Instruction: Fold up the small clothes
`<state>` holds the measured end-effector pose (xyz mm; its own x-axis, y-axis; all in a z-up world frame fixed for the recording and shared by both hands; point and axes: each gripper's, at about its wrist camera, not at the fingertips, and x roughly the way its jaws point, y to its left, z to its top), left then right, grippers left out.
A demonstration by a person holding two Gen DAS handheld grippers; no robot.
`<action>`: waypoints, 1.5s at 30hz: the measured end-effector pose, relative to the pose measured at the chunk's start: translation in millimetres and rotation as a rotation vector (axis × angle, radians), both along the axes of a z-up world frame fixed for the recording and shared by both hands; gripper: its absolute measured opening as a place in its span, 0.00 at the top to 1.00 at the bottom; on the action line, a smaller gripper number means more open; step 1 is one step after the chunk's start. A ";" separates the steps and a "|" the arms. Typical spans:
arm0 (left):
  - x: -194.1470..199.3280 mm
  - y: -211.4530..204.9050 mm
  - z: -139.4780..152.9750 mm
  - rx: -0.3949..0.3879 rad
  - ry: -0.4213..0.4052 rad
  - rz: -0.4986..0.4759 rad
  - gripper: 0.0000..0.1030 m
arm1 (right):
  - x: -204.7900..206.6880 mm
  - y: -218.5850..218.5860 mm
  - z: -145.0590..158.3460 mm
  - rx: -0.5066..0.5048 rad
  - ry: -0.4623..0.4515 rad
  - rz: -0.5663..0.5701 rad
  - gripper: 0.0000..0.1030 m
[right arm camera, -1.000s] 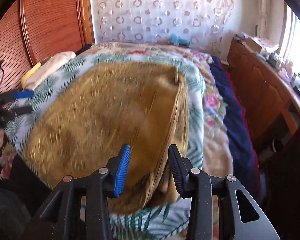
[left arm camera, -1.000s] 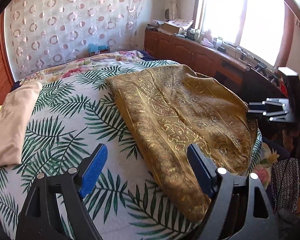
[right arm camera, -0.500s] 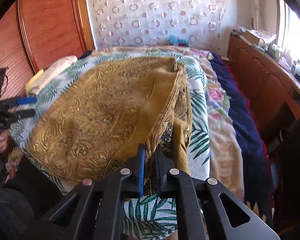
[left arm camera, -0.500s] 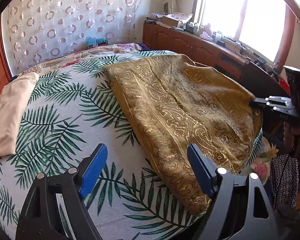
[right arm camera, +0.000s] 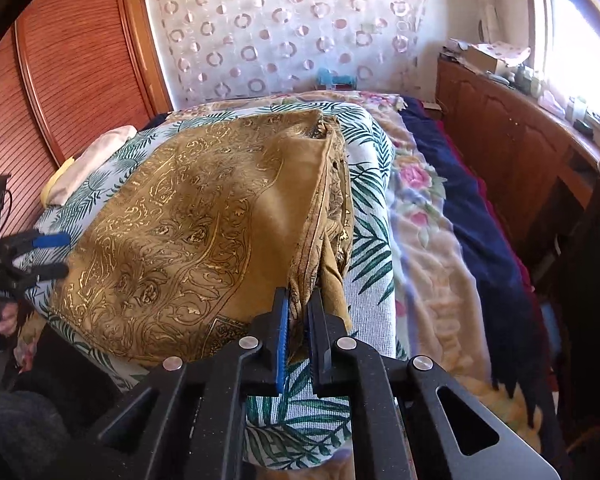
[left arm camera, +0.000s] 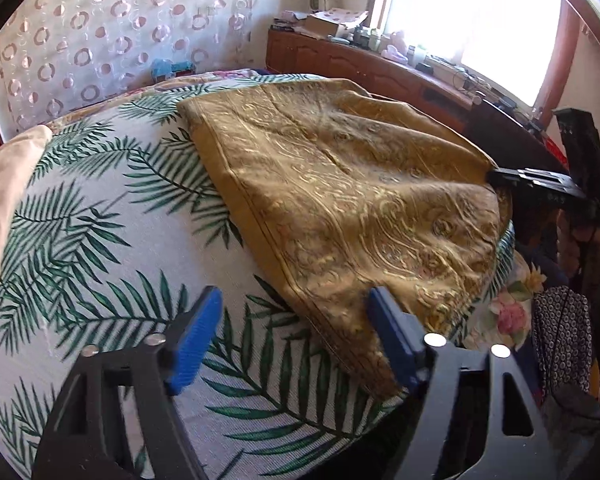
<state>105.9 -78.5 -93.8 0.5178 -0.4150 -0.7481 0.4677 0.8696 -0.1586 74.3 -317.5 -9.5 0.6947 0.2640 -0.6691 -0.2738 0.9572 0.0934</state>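
Note:
A golden-brown garment with gold scroll print [left arm camera: 340,196] lies spread on the palm-leaf sheet [left arm camera: 100,240] of a bed; it also shows in the right wrist view [right arm camera: 188,240]. My right gripper [right arm camera: 299,308] is shut on the garment's near right edge, lifting a fold of it; in the left wrist view it shows at the garment's far right corner [left arm camera: 540,184]. My left gripper [left arm camera: 292,328] is open and empty, just above the garment's near corner, with the cloth's edge between its blue pads. It shows at the left in the right wrist view [right arm camera: 40,252].
A folded cream cloth [left arm camera: 4,184] lies at the bed's left side. A floral blanket [right arm camera: 428,248] and a dark blue cover [right arm camera: 472,220] lie right of the sheet. A wooden cabinet [right arm camera: 512,128] with clutter runs under the window. A wooden headboard [right arm camera: 60,60] stands on the left.
My right gripper closed on the garment's right edge and lifted it slightly. My left gripper, still open, moved forward and down toward the garment's near corner.

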 end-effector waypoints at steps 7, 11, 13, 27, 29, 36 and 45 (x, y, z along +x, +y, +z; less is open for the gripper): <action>-10.8 -7.0 -3.0 -0.025 0.013 -0.044 0.60 | -6.1 4.2 11.8 -0.029 -0.045 -0.009 0.88; -16.1 -11.6 -4.6 -0.015 0.008 -0.049 0.60 | -12.1 6.8 14.7 -0.053 -0.080 -0.028 0.87; -16.2 -10.3 -4.7 -0.019 0.008 -0.048 0.62 | -13.9 7.2 15.6 -0.050 -0.079 -0.021 0.84; -19.2 -13.6 44.9 -0.117 -0.114 -0.079 0.96 | -27.3 30.2 16.0 -0.018 -0.099 0.061 0.56; -15.2 -17.1 56.8 -0.128 -0.137 -0.089 0.96 | -26.9 36.8 15.6 -0.016 -0.094 0.081 0.54; 6.4 -33.5 90.3 -0.131 -0.214 -0.110 0.96 | -31.0 56.8 17.1 0.006 -0.100 0.159 0.46; 24.3 -38.3 102.2 -0.143 -0.240 -0.094 0.96 | -37.7 67.3 10.0 -0.027 -0.117 0.248 0.38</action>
